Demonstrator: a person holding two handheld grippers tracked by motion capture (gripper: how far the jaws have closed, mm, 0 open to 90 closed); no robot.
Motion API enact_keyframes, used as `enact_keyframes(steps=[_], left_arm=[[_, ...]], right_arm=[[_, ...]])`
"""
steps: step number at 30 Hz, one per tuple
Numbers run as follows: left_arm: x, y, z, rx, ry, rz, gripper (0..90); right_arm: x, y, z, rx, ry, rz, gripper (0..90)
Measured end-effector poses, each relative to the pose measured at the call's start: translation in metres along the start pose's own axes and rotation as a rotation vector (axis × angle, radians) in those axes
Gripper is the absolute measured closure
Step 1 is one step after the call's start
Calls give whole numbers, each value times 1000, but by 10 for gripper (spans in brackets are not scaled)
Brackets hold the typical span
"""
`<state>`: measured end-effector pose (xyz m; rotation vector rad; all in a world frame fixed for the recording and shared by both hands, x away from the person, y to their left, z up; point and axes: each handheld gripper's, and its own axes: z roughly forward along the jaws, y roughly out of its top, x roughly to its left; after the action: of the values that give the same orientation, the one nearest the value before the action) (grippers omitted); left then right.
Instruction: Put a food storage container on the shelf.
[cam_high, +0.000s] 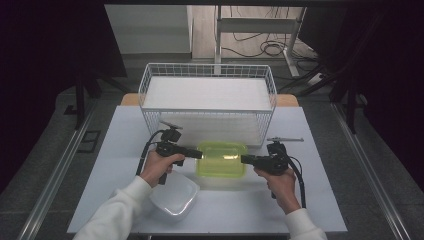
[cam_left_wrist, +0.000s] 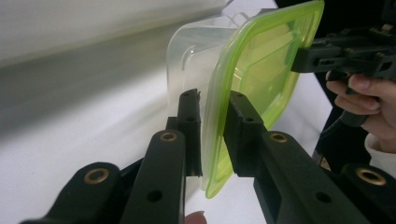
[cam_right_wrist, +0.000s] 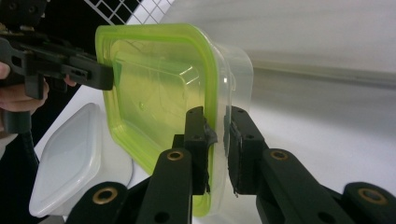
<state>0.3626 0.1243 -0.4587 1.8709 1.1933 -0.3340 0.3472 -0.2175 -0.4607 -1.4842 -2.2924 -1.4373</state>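
The green-lidded container (cam_high: 222, 159) sits level, lid up, long axis running side to side, near the desk's (cam_high: 320, 200) middle. The left gripper (cam_high: 199, 154) and right gripper (cam_high: 244, 159) each clamp an end rim. No readable writing.

Left gripper (cam_high: 199, 154): levelled, pointing right, jaws clamped narrow, held by the left hand (cam_high: 159, 166), white-sleeved forearm entering from near left. Right gripper (cam_high: 244, 159): levelled, pointing left, jaws likewise clamped, right hand (cam_high: 281, 184) gripping behind.
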Motion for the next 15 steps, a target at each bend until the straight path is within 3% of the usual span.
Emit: enact_keyframes(steps=[5,15], left_arm=[[-8,-1,-11,-45,0,31,775],[-20,-3,-26,-88,11,113,774]], right_arm=[[9,2,-5,-15,-5,-52,790],[23,4,-13,-48,-10,-145,787]])
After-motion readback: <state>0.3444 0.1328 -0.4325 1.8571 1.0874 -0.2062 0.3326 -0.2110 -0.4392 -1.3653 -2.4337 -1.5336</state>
